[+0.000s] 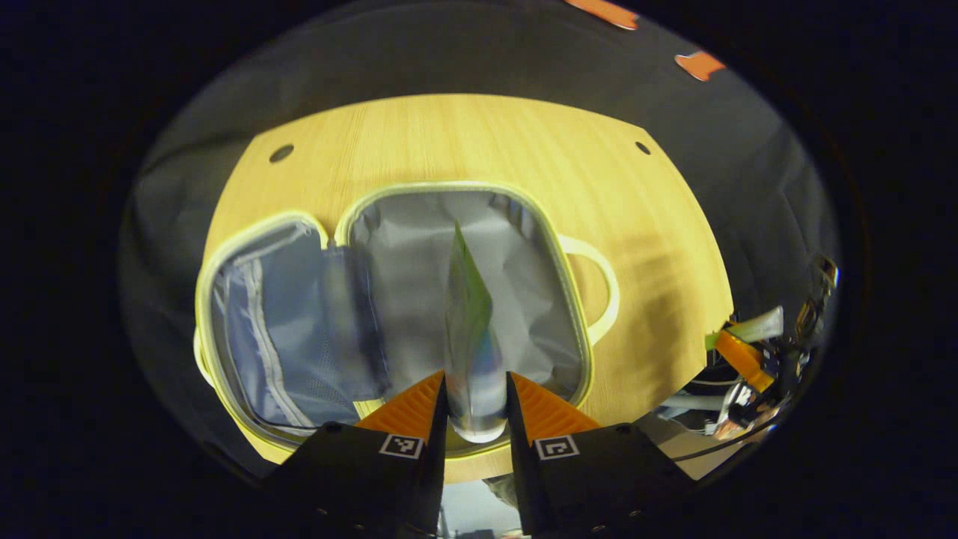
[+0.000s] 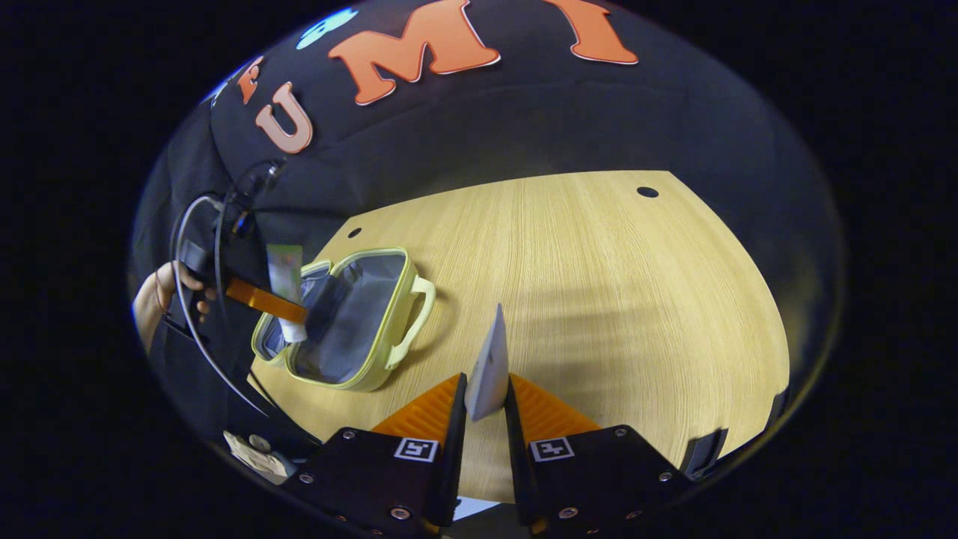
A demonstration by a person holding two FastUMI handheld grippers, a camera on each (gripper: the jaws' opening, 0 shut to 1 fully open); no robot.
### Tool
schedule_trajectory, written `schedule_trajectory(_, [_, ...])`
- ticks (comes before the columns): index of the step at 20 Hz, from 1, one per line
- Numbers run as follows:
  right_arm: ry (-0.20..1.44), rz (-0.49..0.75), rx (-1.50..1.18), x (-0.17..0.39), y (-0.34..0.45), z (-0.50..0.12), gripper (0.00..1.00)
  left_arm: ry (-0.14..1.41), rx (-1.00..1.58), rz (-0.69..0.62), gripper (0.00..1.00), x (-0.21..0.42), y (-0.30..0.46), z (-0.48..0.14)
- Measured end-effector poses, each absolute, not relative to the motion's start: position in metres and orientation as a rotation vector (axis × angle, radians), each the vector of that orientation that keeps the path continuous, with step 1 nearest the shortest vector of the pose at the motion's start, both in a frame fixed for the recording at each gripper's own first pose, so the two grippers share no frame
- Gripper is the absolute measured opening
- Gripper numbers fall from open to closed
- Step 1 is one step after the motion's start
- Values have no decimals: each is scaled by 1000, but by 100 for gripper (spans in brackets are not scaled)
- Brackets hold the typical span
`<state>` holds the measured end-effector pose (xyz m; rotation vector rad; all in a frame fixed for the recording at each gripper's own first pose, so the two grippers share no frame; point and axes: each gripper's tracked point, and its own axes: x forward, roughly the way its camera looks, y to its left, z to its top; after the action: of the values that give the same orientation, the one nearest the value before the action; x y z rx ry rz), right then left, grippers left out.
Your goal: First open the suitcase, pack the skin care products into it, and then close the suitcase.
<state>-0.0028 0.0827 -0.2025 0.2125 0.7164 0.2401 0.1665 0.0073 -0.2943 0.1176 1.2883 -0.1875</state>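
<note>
1. Suitcase [image 1: 389, 307]: we see it lying open on the wooden table [image 1: 524, 150], lid half [image 1: 284, 329] folded out flat beside the main compartment [image 1: 509, 299]. Grey lining in both halves; pale yellow-green rim and handle [image 1: 602, 288] on the side away from the lid.

2. Left gripper [image 1: 477, 404]: we have its fingers closed on a green-and-white tube [image 1: 470, 322], both pressing on the cap end. Tube stands tip-forward, over the main compartment. In the right gripper view the same tube [image 2: 286, 288] hangs cap-down above the suitcase [image 2: 352, 322], w/ a hand [image 2: 161, 296] holding that gripper at the table's edge.

3. Right gripper [image 2: 485, 400]: fingers clamped on a white tube [image 2: 490, 367], seen edge-on, flat end pointing away. It hovers over bare table, well apart from the suitcase, on its handle side.

4. Contents of compartments: cannot tell beyond the lining.
</note>
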Motion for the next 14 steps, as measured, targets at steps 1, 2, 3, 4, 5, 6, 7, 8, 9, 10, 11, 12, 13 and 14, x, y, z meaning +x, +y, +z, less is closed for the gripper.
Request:
schedule_trajectory(1, [715, 226, 230, -5, 80, -200, 31, 1322, 105, -175, 40, 168, 15, -305])
schedule_trajectory(2, [715, 213, 234, -7, 76, -200, 31, 1345, 113, -151, 40, 171, 23, -316])
schedule_trajectory(3, [716, 199, 234, -8, 70, -200, 31, 1363, 134, -131, 40, 171, 30, -322])
schedule_trajectory(4, [718, 190, 236, -10, 66, -200, 31, 1375, 163, -116, 40, 172, 36, -327])
schedule_trajectory(5, [722, 183, 238, -13, 62, -200, 31, 1377, 184, -107, 40, 172, 41, -330])
schedule_trajectory(6, [728, 180, 237, -14, 61, -202, 31, 1377, 193, -108, 40, 172, 41, -332])
schedule_trajectory(7, [727, 176, 233, -15, 58, -202, 31, 1373, 193, -103, 40, 173, 40, -335])
schedule_trajectory(8, [730, 175, 226, -16, 57, -203, 36, 1367, 185, -106, 41, 173, 38, -334])
schedule_trajectory(9, [734, 174, 221, -16, 56, -204, 31, 1359, 181, -102, 41, 173, 38, -335])
schedule_trajectory(10, [735, 176, 219, -17, 57, -205, 31, 1341, 186, -90, 43, 175, 40, -332])
schedule_trajectory(11, [730, 181, 218, -16, 58, -203, 31, 1314, 194, -77, 62, 179, 42, -332])
schedule_trajectory(12, [724, 185, 215, -16, 61, -201, 36, 1293, 195, -65, 81, 170, 47, -330])
schedule_trajectory(13, [724, 189, 211, -17, 61, -201, 31, 1275, 194, -62, 100, 181, 44, -323])
schedule_trajectory(14, [723, 193, 208, -18, 62, -199, 31, 1263, 189, -64, 96, 178, 42, -317])
